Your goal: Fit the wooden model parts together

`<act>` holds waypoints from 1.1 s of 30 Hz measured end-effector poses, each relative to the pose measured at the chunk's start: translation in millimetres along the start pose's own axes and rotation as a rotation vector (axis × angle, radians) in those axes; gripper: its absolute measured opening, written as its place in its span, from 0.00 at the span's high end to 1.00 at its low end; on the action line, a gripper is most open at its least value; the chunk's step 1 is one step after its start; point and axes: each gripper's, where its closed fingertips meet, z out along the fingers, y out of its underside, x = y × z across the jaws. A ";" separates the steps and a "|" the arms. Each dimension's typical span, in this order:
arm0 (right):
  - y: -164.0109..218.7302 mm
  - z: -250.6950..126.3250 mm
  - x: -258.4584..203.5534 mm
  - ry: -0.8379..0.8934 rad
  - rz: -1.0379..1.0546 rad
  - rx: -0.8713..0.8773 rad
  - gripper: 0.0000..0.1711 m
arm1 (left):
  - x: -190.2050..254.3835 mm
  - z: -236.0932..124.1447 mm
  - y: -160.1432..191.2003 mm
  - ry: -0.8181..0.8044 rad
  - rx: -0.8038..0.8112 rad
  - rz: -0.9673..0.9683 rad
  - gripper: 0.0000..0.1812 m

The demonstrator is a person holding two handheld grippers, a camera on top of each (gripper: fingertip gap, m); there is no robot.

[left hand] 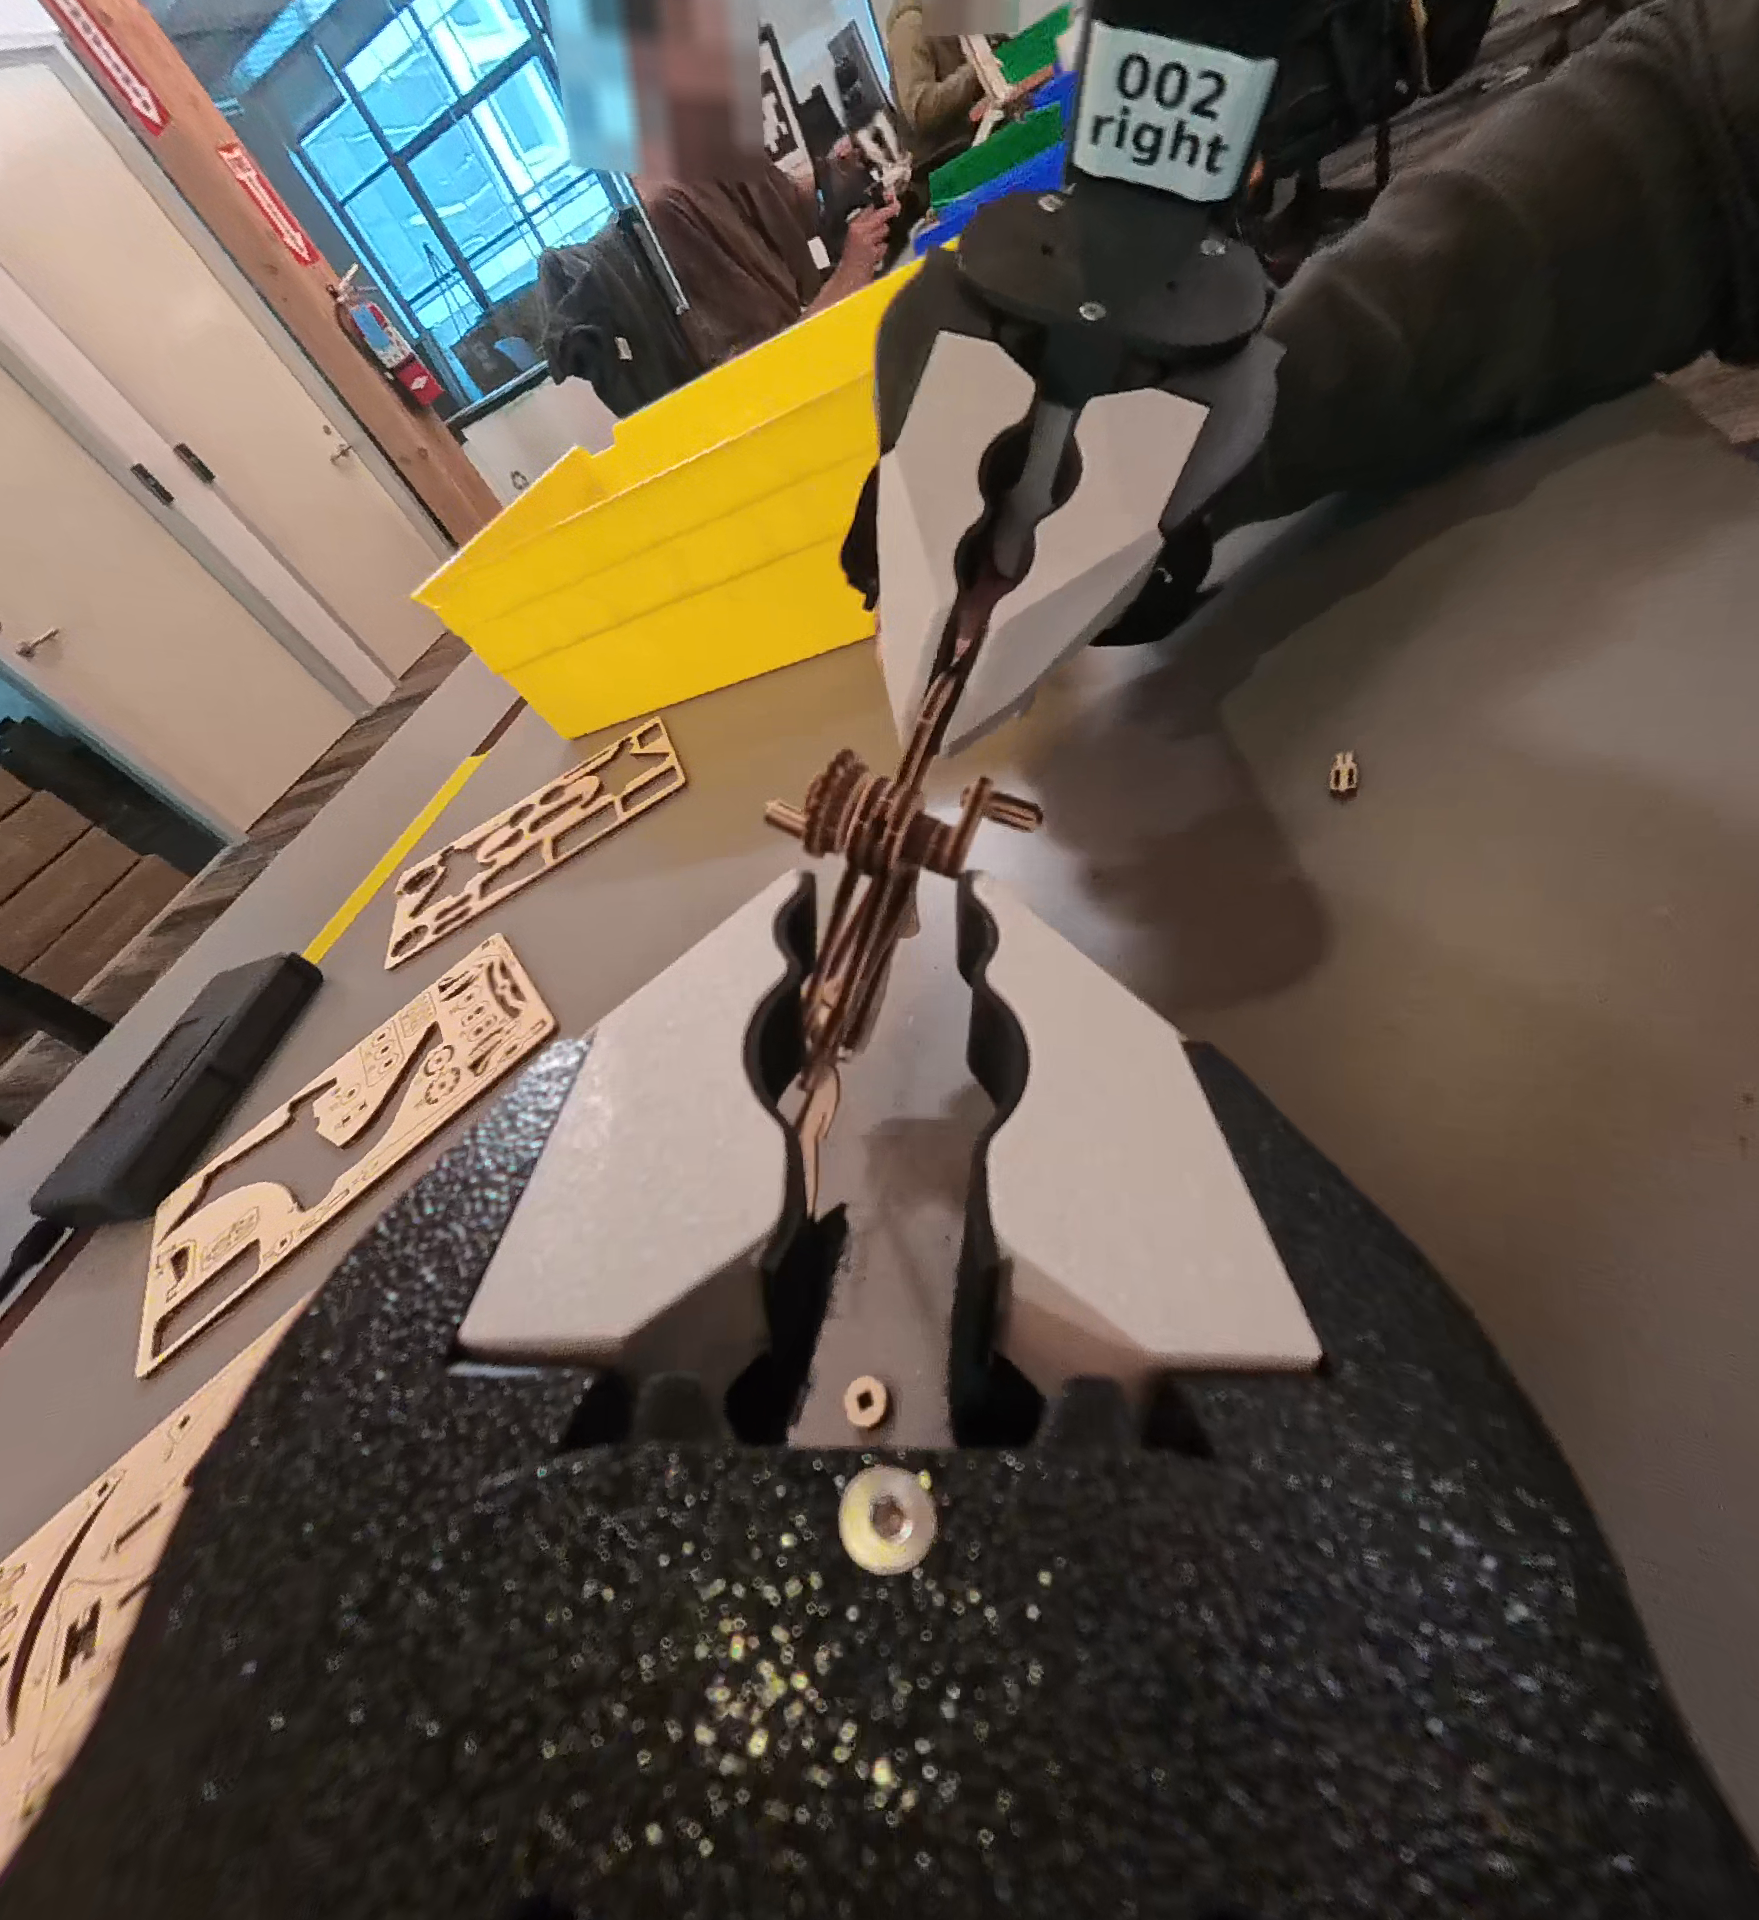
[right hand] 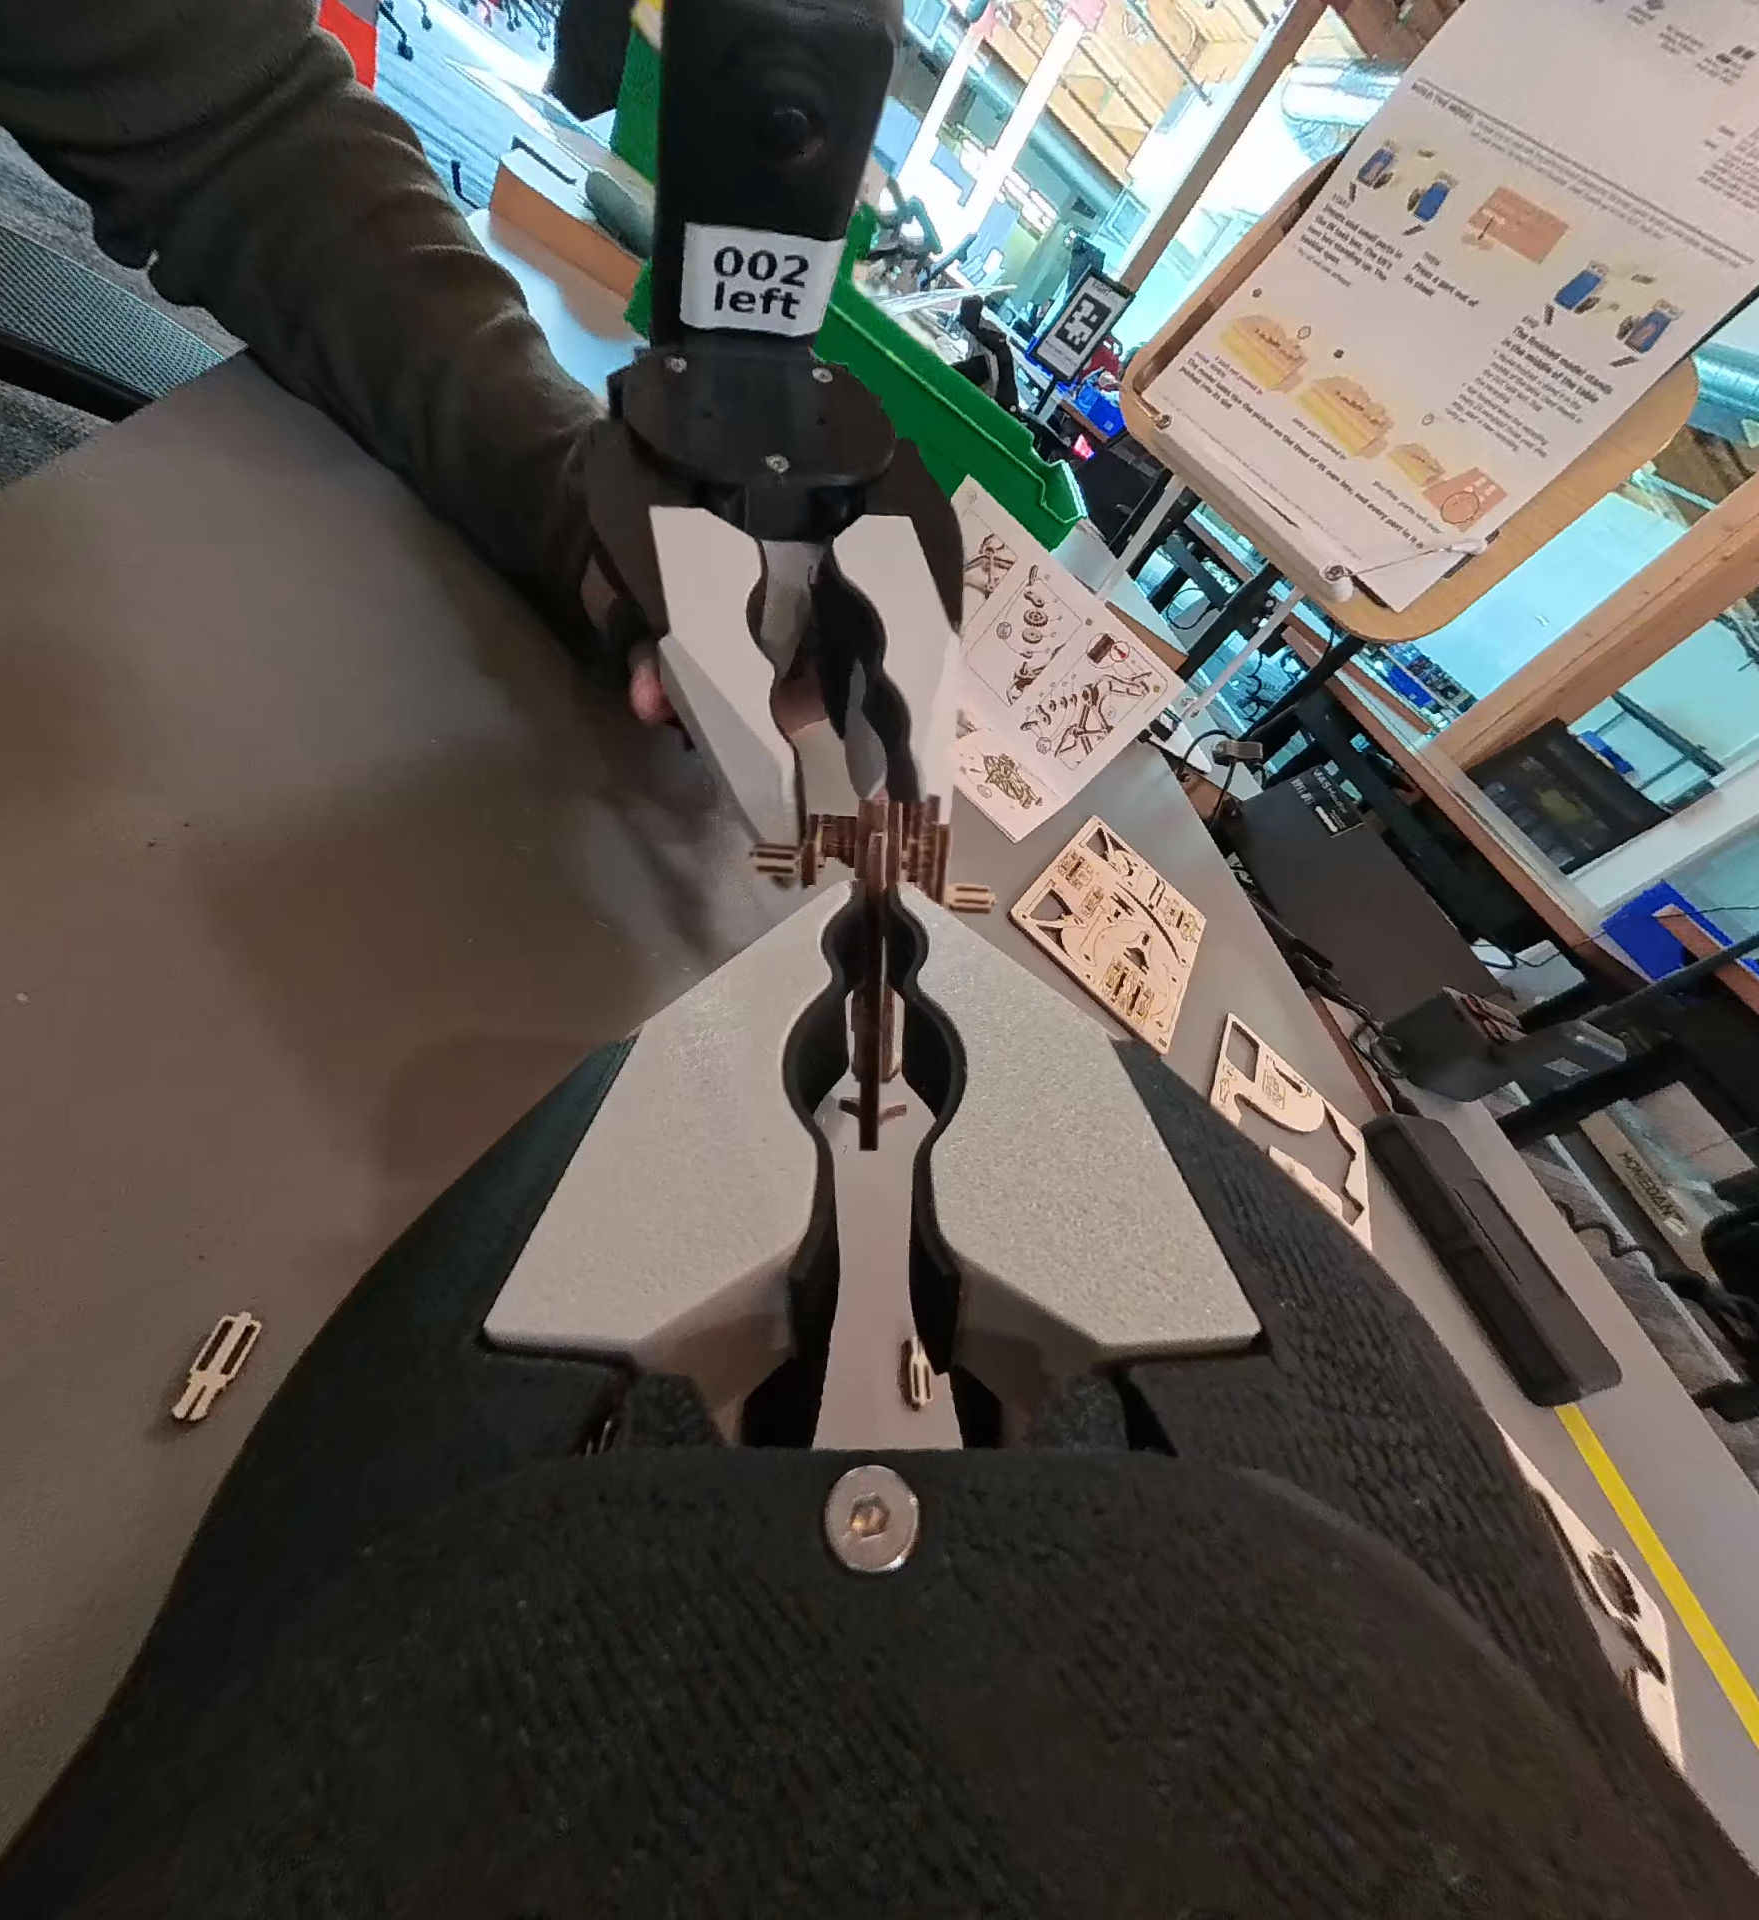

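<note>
Left gripper, grey-fingered with black wavy pads, stands with its jaws apart in its own view; the flat strips of the brown laser-cut wooden model assembly run down between the fingers, close against the left pad, though contact cannot be confirmed. Right gripper, of the same build, is closed onto the opposite end of that assembly, its jaws pressed against the thin wooden plates. The assembly, a stack of small discs on a cross-axle with pegged ends, hangs in the air between the two gripper tips, above the grey bench. A small loose wooden connector piece lies on the bench on the right gripper's left side, well apart from the assembly. Pale punched-out plywood part sheets lie flat along the bench edge, near a black rectangular box and a yellow plastic bin. In the right wrist view, a printed instruction leaflet rests on the bench beyond the left gripper, and a clipboard with a diagram sheet stands above it. Dark sleeves extend behind each gripper
</note>
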 end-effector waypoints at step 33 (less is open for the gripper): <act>-0.1 2.0 0.6 0.034 -0.062 -0.028 1.00 | 4.2 5.2 3.4 -0.028 -0.041 0.109 0.87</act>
